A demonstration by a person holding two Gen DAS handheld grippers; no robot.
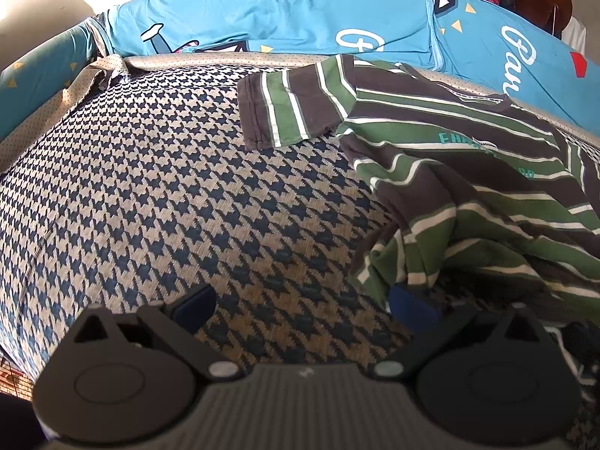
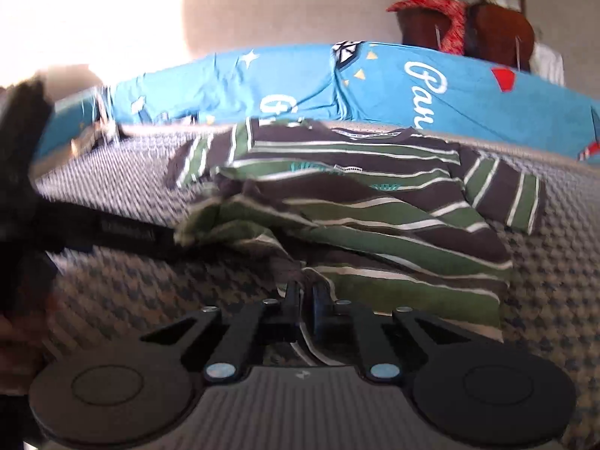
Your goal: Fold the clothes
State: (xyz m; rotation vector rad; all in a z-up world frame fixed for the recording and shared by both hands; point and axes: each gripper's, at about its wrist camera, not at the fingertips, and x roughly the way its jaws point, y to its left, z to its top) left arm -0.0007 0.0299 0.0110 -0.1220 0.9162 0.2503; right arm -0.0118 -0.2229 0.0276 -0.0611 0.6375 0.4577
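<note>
A brown, green and white striped T-shirt [image 1: 468, 157] lies rumpled on the houndstooth bedcover [image 1: 157, 187], collar toward the far side and one sleeve spread left. My left gripper [image 1: 302, 300] stands open low over the bedcover. Its right blue pad [image 1: 408, 305] sits under the shirt's bunched lower corner, and the left pad is over bare cover. In the right wrist view the shirt [image 2: 375, 202] fills the middle. My right gripper [image 2: 305, 294] is shut on the shirt's near hem, and a strip of cloth runs between its fingers. The left gripper [image 2: 112, 228] shows as a dark blur reaching the shirt's left corner.
Blue bedding [image 1: 262, 11] with white lettering and stars lies along the far side of the bed, also seen as blue bedding [image 2: 393, 86] from the right. A dark wooden chair [image 2: 498, 33] with a red cloth stands behind it by the wall.
</note>
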